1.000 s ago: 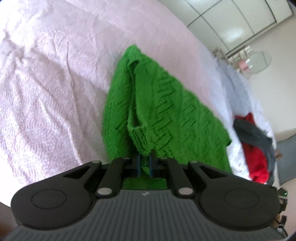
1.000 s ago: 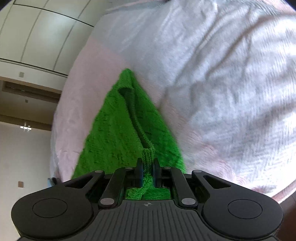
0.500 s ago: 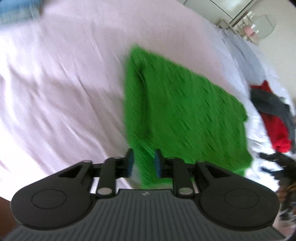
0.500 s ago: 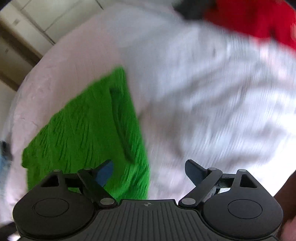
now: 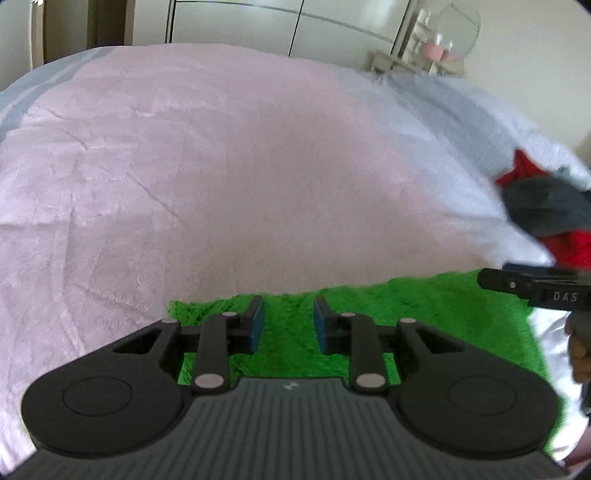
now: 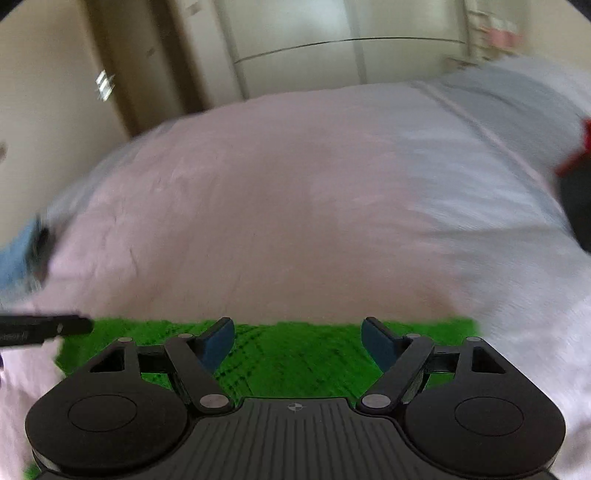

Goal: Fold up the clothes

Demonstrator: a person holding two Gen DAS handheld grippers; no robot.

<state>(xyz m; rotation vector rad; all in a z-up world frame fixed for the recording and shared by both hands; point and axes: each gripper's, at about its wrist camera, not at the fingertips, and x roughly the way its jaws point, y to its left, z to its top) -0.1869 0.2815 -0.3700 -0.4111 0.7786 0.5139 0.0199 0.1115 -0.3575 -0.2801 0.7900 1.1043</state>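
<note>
Pink bedspread (image 5: 207,177) covers most of the bed, creased on the left side. Pale grey-white blanket (image 5: 454,122) lies over the right part of the bed. White wardrobe doors (image 5: 236,26) along the far wall, dark seams between panels. Small shelf unit (image 5: 410,62) in the corner by the bed, with a pink item on it (too blurred to name). Blue cloth (image 6: 16,254) at the bed's left edge, blurred. Beige wall (image 6: 48,110) and a dark door frame (image 6: 125,74) to the left.
</note>
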